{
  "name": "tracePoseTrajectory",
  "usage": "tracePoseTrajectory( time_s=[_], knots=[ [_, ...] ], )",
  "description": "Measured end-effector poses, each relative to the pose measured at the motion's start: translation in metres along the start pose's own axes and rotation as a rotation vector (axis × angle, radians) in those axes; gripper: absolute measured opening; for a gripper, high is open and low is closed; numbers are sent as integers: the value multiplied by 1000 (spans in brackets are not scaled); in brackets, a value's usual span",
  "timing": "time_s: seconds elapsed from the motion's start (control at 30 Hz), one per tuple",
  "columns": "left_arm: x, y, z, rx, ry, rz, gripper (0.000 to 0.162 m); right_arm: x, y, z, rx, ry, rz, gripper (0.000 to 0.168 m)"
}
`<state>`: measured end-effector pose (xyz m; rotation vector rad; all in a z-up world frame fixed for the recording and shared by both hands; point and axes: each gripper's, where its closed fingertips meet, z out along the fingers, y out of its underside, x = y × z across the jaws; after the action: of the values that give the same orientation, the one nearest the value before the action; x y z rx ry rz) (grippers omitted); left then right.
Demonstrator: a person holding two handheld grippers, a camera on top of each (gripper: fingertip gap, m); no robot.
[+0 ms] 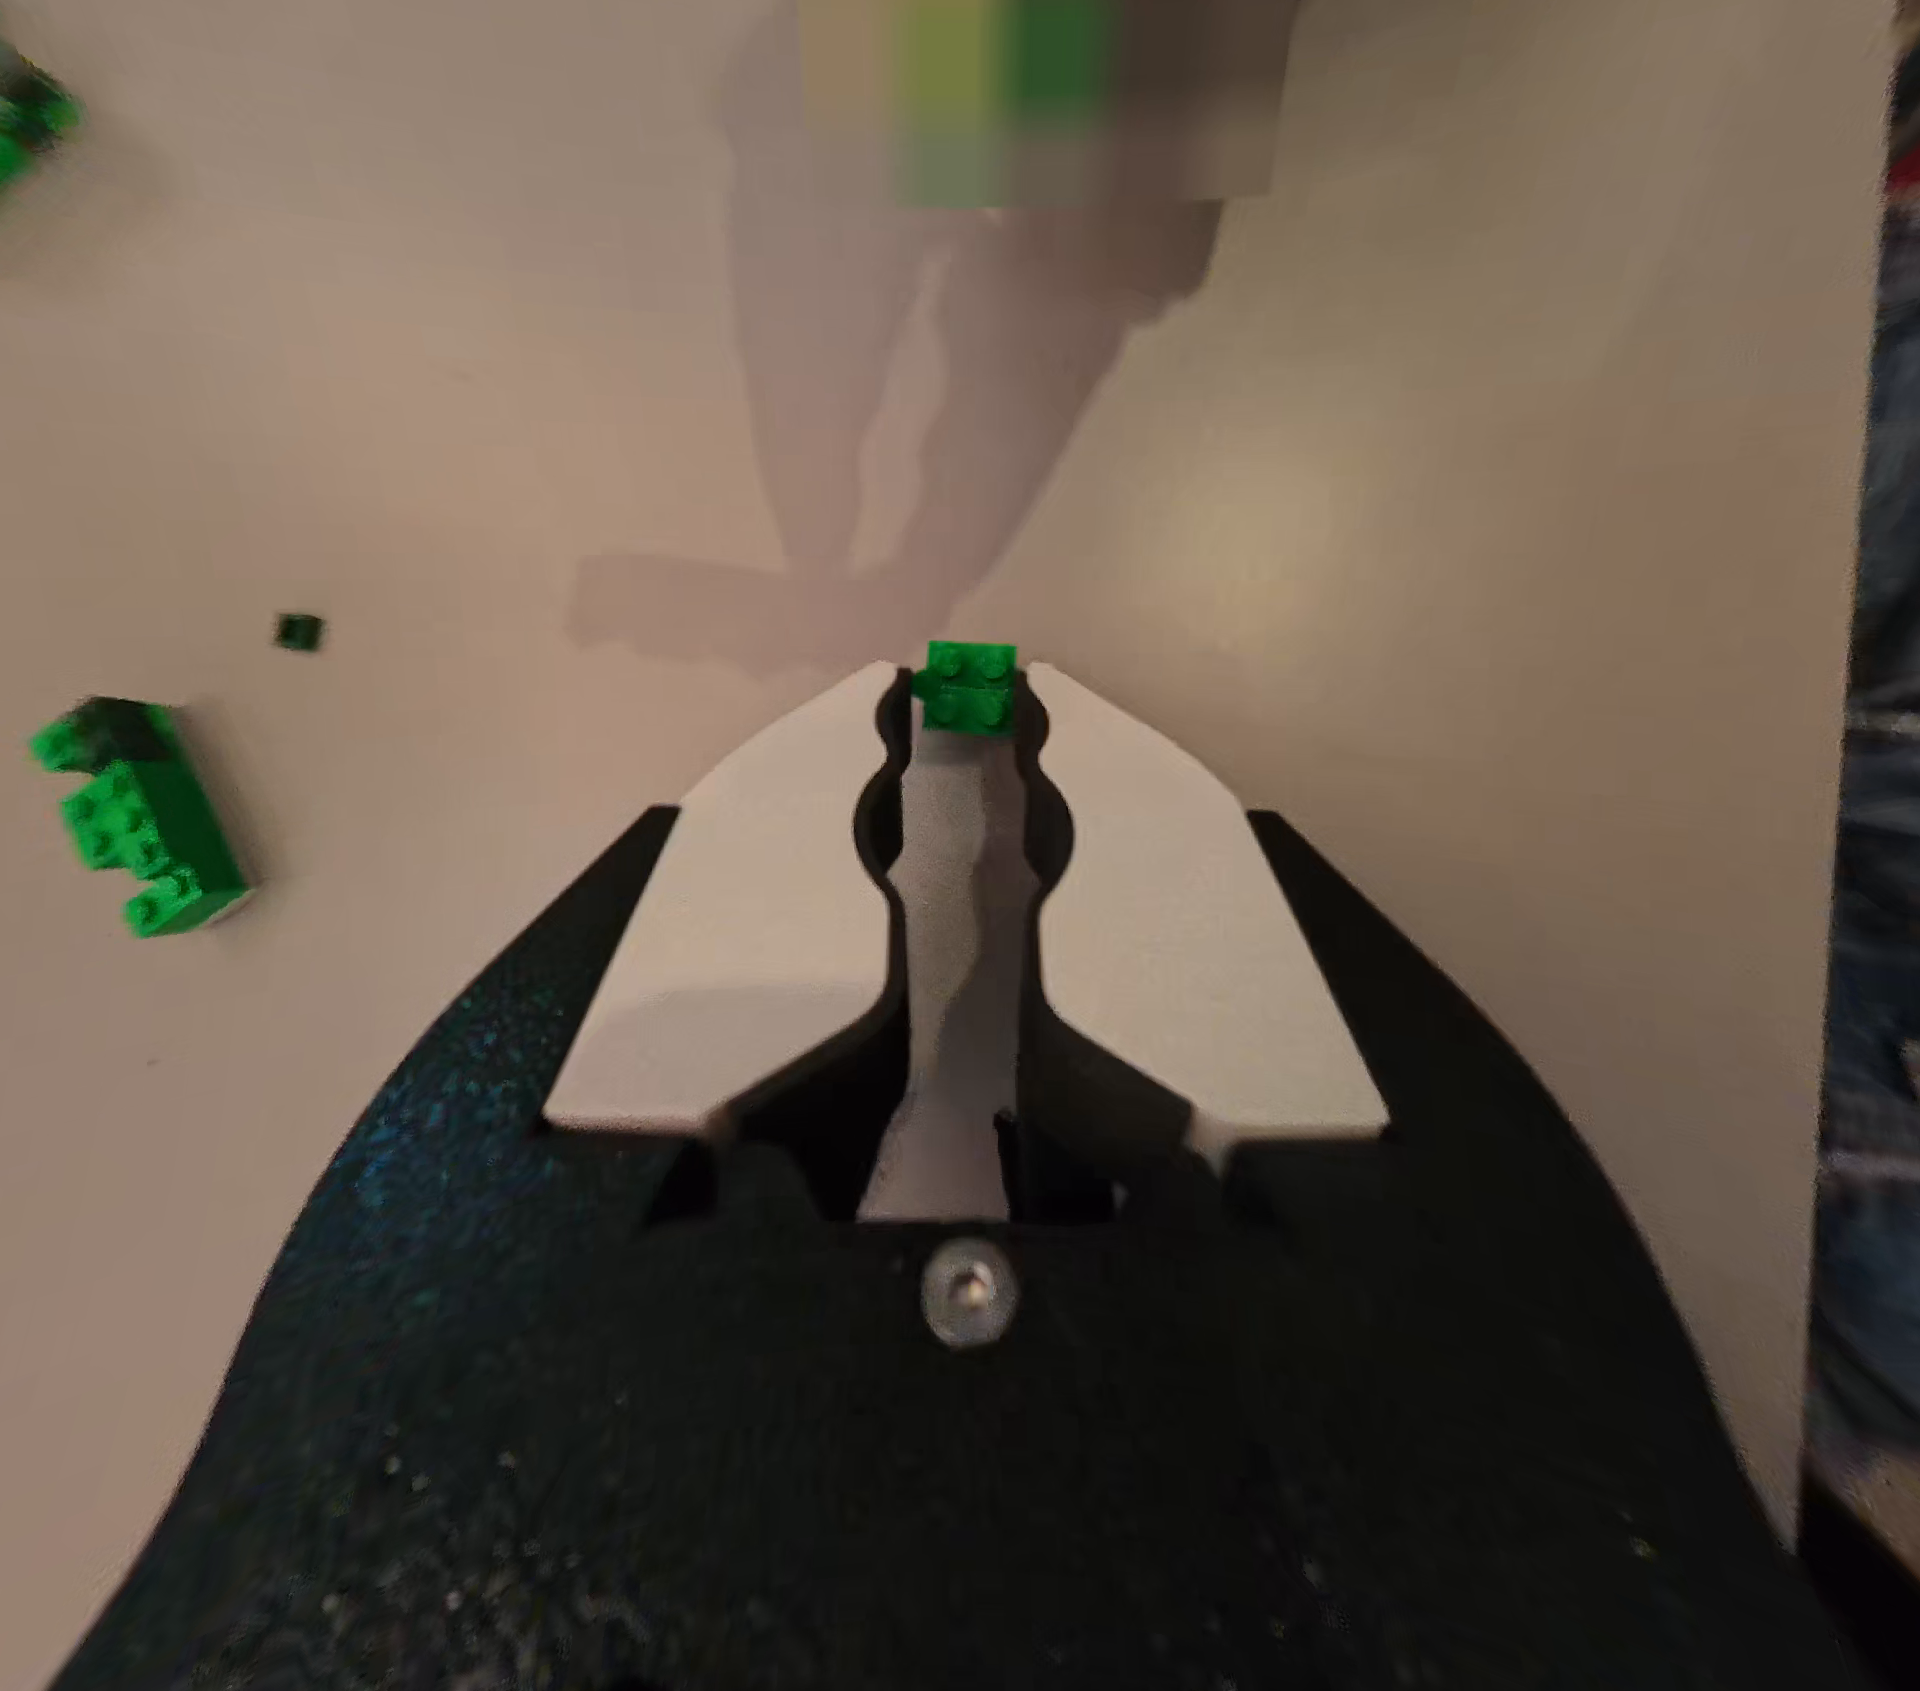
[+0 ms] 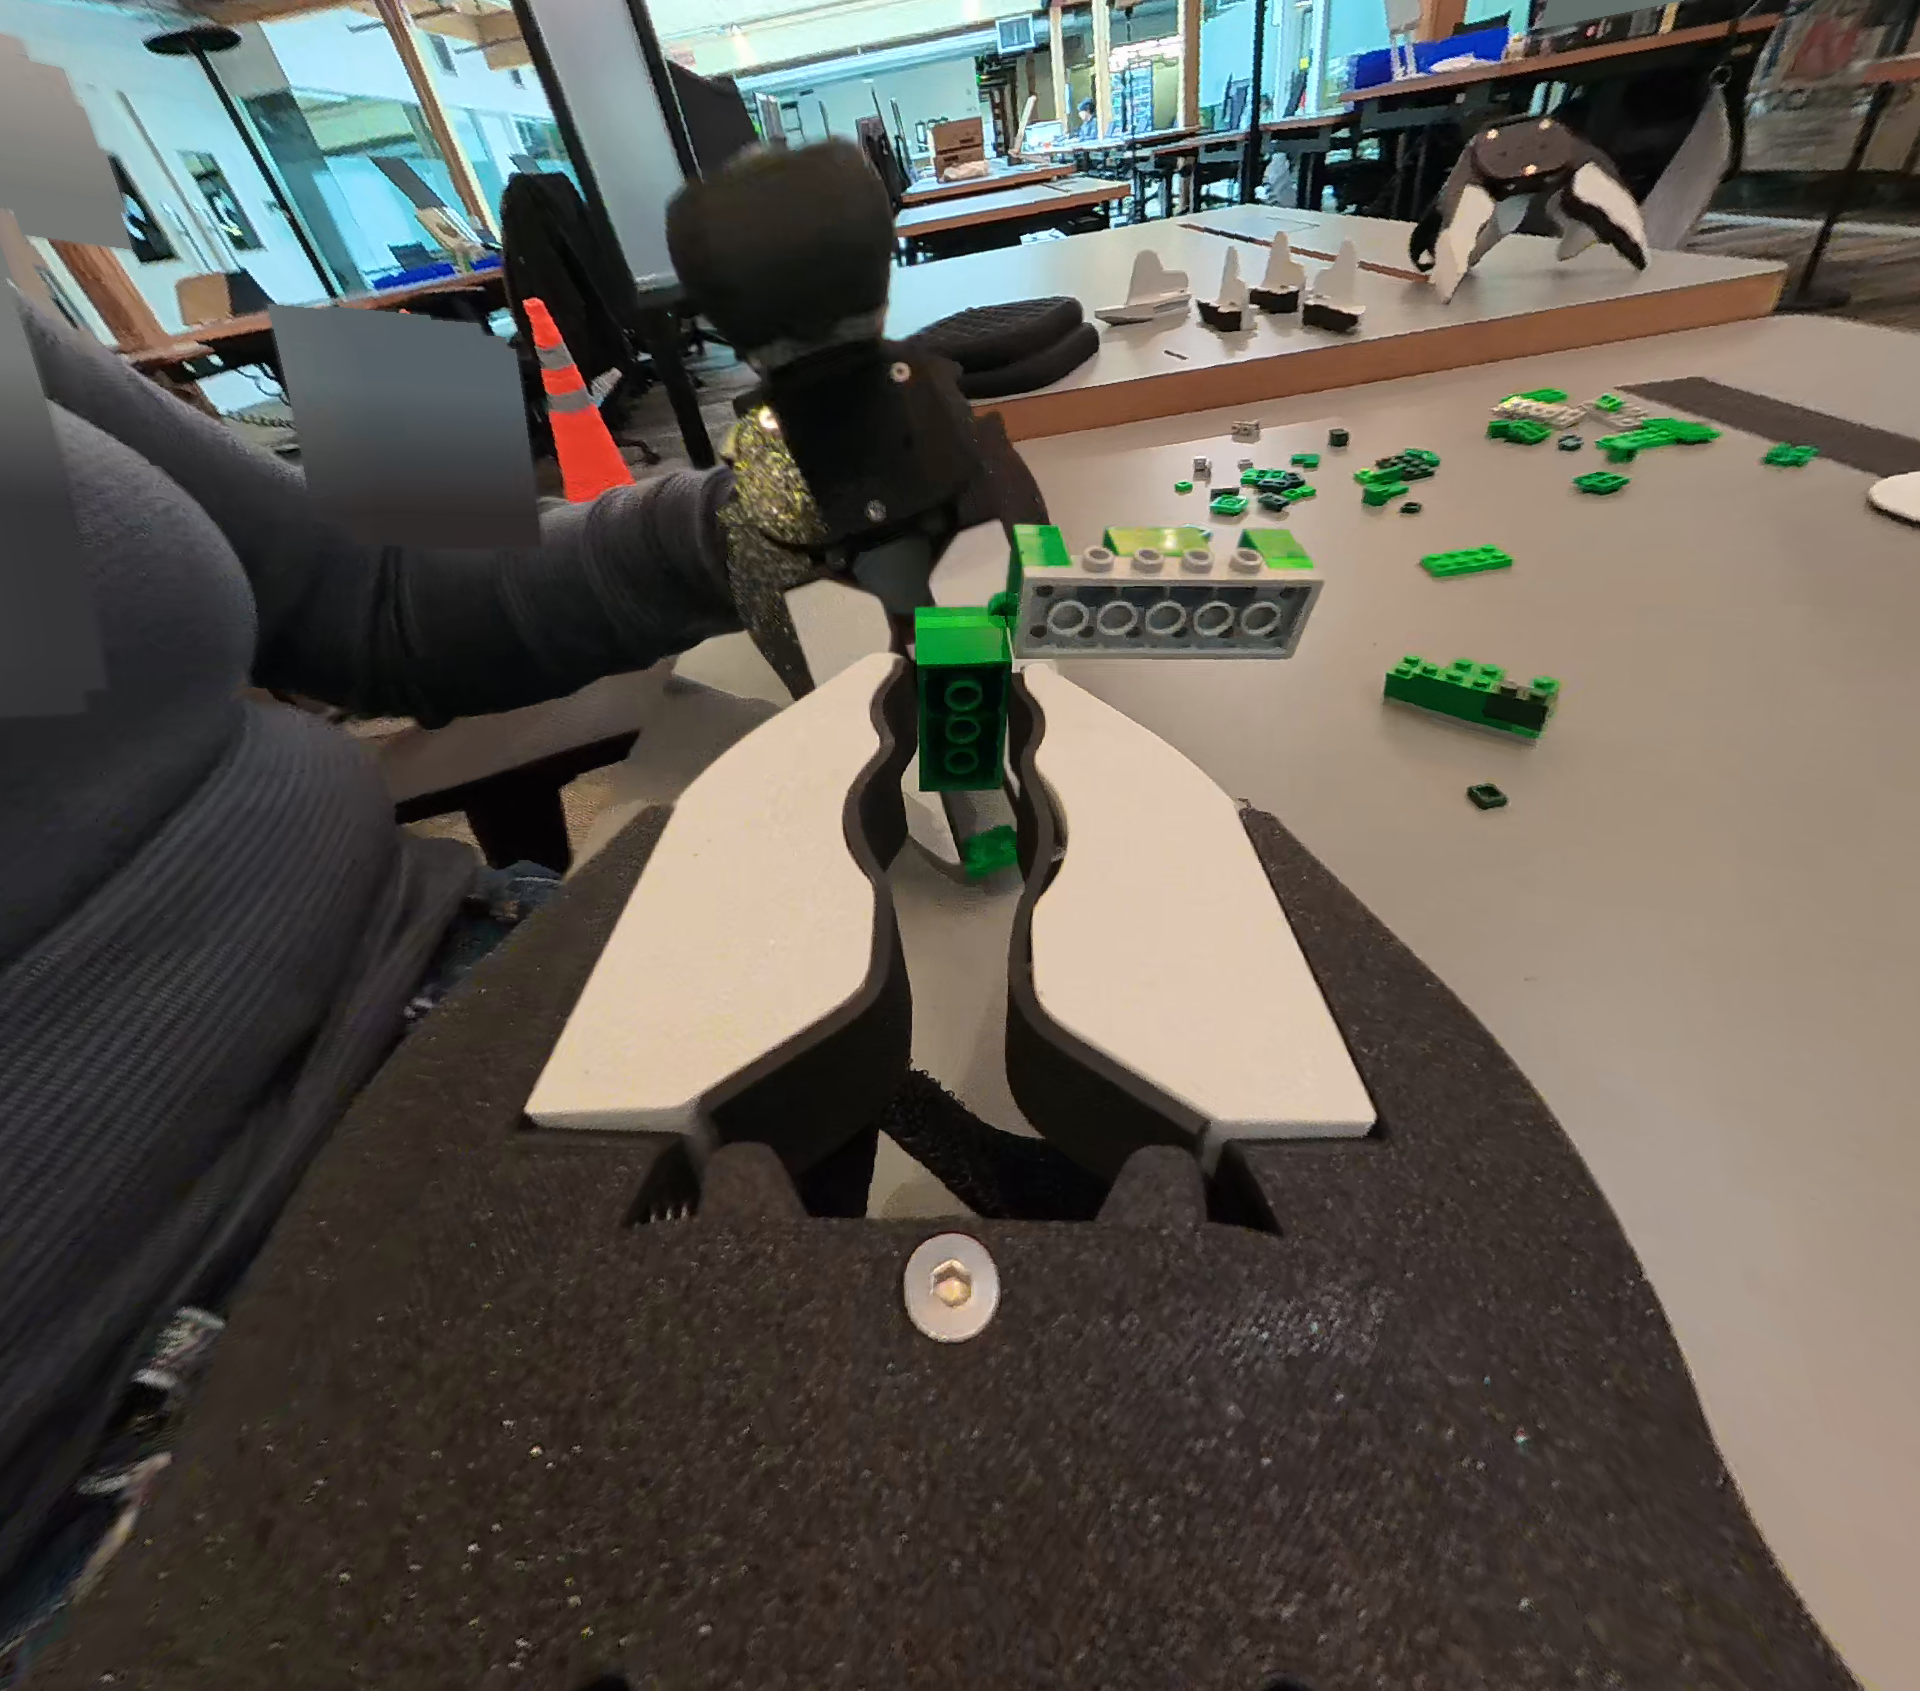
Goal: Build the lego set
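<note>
My left gripper [image 1: 968, 677] points down at the white table [image 1: 1351, 498] and is shut on a small green plate [image 1: 968, 687] at its fingertips. The same plate shows low between my right fingers in the right wrist view [image 2: 989, 849]. My right gripper [image 2: 961, 691] is shut on a green brick [image 2: 961, 711]. That brick is joined to a grey brick with side holes [image 2: 1164, 615] topped by green slopes, held in the air above the table. The left gripper's black body [image 2: 842, 446], on a person's sleeve, is just behind it.
A green brick assembly [image 2: 1470, 696] [image 1: 135, 810], a tiny dark piece [image 2: 1488, 796] [image 1: 299, 631], a green plate [image 2: 1465, 563] and several loose green pieces [image 2: 1392, 478] lie on the table. The table edge [image 1: 1860, 706] is close on the right. Another gripper [image 2: 1527, 207] lies on the far table.
</note>
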<state>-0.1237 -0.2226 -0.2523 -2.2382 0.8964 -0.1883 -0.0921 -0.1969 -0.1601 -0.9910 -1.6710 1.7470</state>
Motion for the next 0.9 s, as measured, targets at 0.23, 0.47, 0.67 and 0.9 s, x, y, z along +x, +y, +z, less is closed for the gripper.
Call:
tracePoseTrajectory(
  time_s=[0.23,0.47,0.67,0.9],
  knots=[
    [-2,-59,-32,615,-11,-182,18,4,6,5,-1,29,-23,16],
    [-3,-68,-39,754,78,-312,18,6,1,10,68,37,43,16],
    [-6,-72,-43,812,73,-345,18,5,-5,11,132,26,66,16],
    [-5,-82,-50,930,182,-433,18,3,-20,10,272,18,104,16]
  ],
)
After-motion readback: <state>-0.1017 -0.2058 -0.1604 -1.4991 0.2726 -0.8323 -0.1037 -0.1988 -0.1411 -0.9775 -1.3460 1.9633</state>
